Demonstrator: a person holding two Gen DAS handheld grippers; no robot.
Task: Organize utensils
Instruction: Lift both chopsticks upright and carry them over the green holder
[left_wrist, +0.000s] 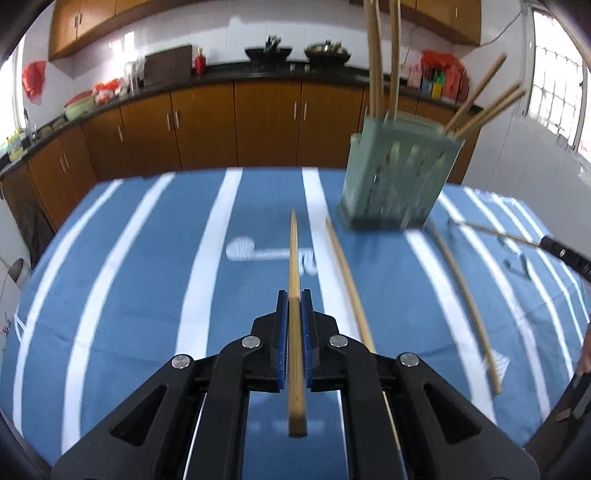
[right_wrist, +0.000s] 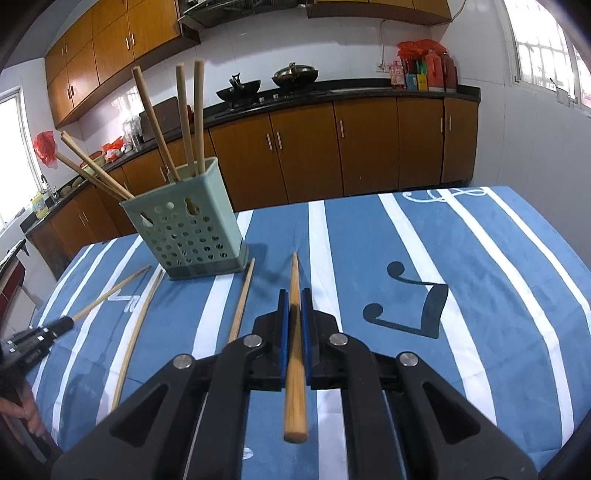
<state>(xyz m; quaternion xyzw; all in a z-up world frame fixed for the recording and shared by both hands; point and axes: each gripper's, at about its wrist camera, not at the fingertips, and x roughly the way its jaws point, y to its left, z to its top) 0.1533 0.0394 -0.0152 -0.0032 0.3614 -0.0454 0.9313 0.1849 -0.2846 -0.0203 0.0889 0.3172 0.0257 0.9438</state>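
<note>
Both hand-held grippers, left (left_wrist: 294, 301) and right (right_wrist: 294, 301), clamp one chopstick each (left_wrist: 295, 332) (right_wrist: 294, 354) (two lie loose on bench); next: tip into holder (right_wrist: 192, 225)

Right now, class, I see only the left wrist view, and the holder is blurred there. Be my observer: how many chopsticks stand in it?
Observer: Five standing chopsticks are in the green holder, counted in the right wrist view: three near upright, two leaning out to the left.
Operator: And the right gripper? I only see its tip.
Observer: The right gripper is shut on a held chopstick, thin end pointing forward over the striped cloth.
</note>
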